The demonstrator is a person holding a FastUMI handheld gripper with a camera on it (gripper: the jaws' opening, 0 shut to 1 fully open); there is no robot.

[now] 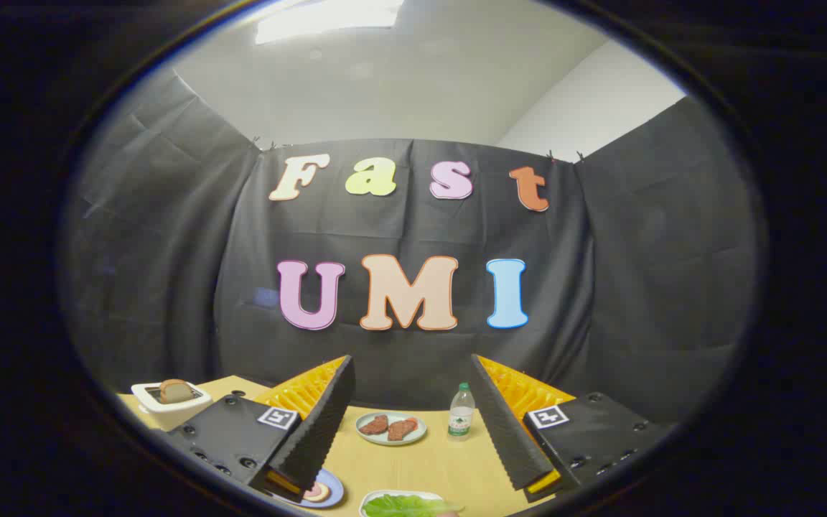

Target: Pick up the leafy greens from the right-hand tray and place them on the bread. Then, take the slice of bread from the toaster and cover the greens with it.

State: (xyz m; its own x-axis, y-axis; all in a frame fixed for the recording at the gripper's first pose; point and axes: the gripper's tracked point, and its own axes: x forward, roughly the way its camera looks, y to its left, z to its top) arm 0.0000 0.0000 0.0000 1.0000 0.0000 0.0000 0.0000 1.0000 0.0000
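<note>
on the wooden table [449,467], the gripper [410,424] sits with its two fingers spread wide apart and nothing between them, so it's released, not grasping anything. the fingers [324,424] angle up and away from each other, and most of the stuff on the table shows in the gap between them.

closest in, between the fingertips' near ends, there's a white tray [377,497] with the leafy greens [406,505] lying in it (only the far part of it shows, the rest is cut off). just to the left of that, partly tucked under the left finger, is a bluish plate [327,495] with something round and pale on it, can't really tell what it is.

further ahead between the fingers is a light plate [367,436] holding two reddish-brown pieces of meat [388,426] side by side. just right of that plate stands a small water bottle [461,411], upright, cap on.

way off to the left, beyond the left finger's base, is the white toaster [169,406] with the slice of bread [176,390] sticking up out of its slot. it's well apart from the greens tray.
</note>
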